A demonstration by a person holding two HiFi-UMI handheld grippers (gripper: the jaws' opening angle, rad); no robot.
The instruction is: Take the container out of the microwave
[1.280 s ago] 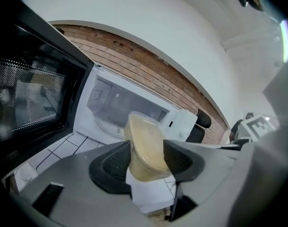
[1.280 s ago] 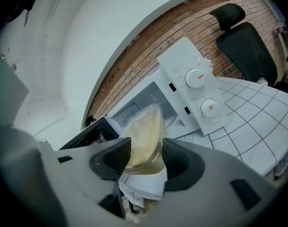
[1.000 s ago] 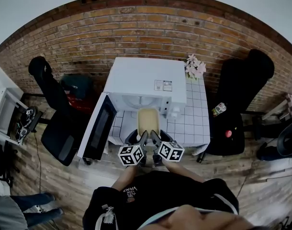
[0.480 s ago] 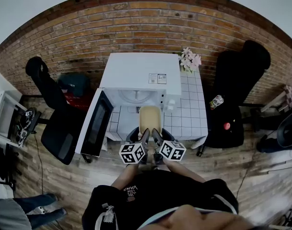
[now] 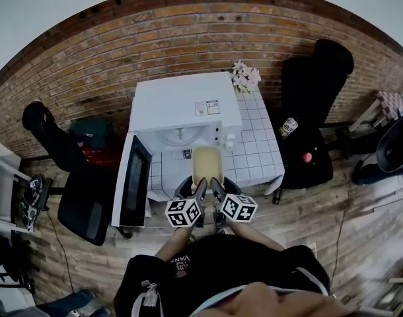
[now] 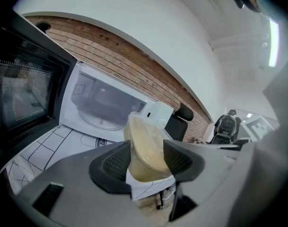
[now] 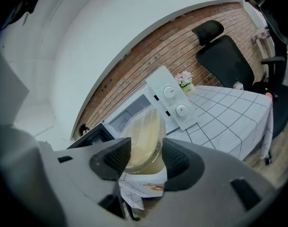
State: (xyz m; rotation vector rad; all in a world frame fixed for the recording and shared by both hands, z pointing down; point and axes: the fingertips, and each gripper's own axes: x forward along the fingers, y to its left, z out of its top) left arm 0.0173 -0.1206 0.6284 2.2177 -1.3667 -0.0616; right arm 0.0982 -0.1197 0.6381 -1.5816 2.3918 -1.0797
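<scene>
- The left gripper (image 6: 146, 157) has its jaws spread wide, with both ribbed pads pressed against the near end of the container (image 6: 146, 145). It is gripping, not empty.
- The right gripper (image 7: 145, 157) does the same beside it, its jaws wide and clamped on that same near end.
- The container is a clear lidded plastic tub with pale beige contents. It is out of the cavity, over the checked tablecloth (image 5: 261, 152) just in front of the microwave (image 5: 182, 101). No view shows for sure whether its underside is clear of the cloth.
- Most of the tub reaches forward beyond the pads, so its weight hangs ahead of both grips.
- The microwave door (image 5: 134, 189) stands open to the left, and the glass turntable (image 5: 182, 135) inside is bare.
- A small vase of flowers (image 5: 244, 76) sits at the table's far right corner, well apart from the tub. Black office chairs stand on either side.
- Risk: the smooth plastic could pivot or slip between the pads, dipping the far end and spilling the contents.
- Risk: if the two hands drift apart or twist unevenly, the tub could flex and its lid pop.
- Risk: setting it down too close to the table's front edge could let it tip off.
</scene>
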